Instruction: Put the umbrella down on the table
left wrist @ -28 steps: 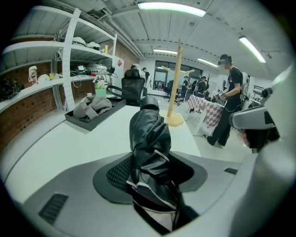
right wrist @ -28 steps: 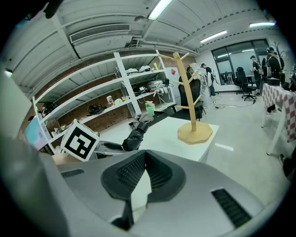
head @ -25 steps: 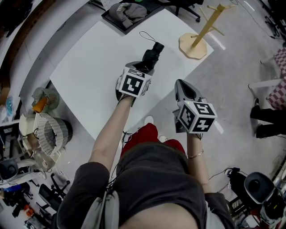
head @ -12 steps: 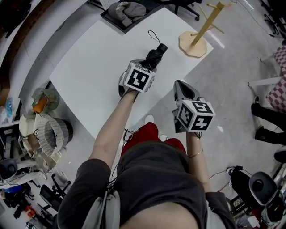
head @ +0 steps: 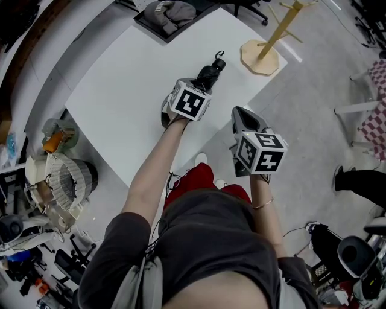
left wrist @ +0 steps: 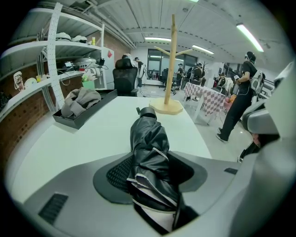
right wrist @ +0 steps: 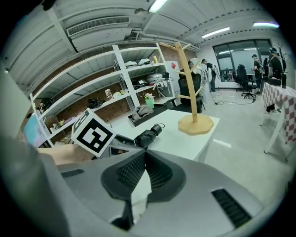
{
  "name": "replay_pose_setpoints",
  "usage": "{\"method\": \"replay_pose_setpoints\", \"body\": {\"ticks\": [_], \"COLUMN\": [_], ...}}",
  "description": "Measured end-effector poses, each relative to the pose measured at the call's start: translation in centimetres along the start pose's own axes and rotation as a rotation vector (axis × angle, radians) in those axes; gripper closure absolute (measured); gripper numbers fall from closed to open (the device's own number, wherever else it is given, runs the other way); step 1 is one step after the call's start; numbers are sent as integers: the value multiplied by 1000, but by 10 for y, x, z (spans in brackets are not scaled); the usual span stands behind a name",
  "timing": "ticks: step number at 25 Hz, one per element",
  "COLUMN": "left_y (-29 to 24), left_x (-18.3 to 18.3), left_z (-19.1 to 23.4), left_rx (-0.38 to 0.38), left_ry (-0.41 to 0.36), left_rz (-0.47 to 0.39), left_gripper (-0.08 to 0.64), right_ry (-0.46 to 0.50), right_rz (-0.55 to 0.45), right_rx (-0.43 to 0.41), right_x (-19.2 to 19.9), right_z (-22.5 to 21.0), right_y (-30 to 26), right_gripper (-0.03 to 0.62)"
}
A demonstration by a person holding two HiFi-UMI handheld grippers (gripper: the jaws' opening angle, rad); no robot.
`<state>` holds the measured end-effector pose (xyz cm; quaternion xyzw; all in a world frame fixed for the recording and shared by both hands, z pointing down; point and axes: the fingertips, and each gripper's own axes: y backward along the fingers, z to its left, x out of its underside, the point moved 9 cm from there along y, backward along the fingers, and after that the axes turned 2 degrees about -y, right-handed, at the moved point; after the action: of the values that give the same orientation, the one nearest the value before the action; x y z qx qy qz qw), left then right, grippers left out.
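Note:
A folded black umbrella [head: 208, 73] is clamped between the jaws of my left gripper [head: 199, 86], its handle end pointing towards the far right corner of the white table [head: 120, 90]. In the left gripper view the umbrella [left wrist: 148, 148] fills the gap in the left gripper [left wrist: 149, 172] and hangs low over the tabletop [left wrist: 69, 143]; I cannot tell whether it touches. My right gripper [head: 241, 116] is shut on nothing, off the table's near right edge. From the right gripper [right wrist: 144, 157] I see the umbrella [right wrist: 148, 134] side-on.
A wooden coat stand [head: 263, 53] rises from the table's far right corner. A black tray with grey clothing [head: 170, 16] lies at the far edge. Clutter and a fan [head: 60, 136] crowd the floor at left. A person's legs [head: 362, 178] are at right.
My left gripper has carried the umbrella a little farther out over the table. The right gripper has hardly shifted. The person at the right has walked on.

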<state>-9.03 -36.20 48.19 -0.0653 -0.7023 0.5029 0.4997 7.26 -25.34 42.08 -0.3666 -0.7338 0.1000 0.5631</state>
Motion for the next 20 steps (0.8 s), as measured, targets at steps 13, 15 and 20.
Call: {"method": "replay_pose_setpoints", "body": {"ticks": [13,15,20], "left_y": [-12,-12,-11], "left_x": [1,2,3], "left_z": [2,2,-5], "left_rx": [2,4,-10], "left_ry": [-13,-12,-29], "left_rz": [60,64,74], "left_gripper": [324,321,316], "right_ry": [0,3,15], "right_rz": [13,13,8], "right_rx": [1,1,2], "right_x": [4,5,3], "right_z": [-1,0,3], "right_y": [-6,-6,-1], "right_gripper": [574,574,574]}}
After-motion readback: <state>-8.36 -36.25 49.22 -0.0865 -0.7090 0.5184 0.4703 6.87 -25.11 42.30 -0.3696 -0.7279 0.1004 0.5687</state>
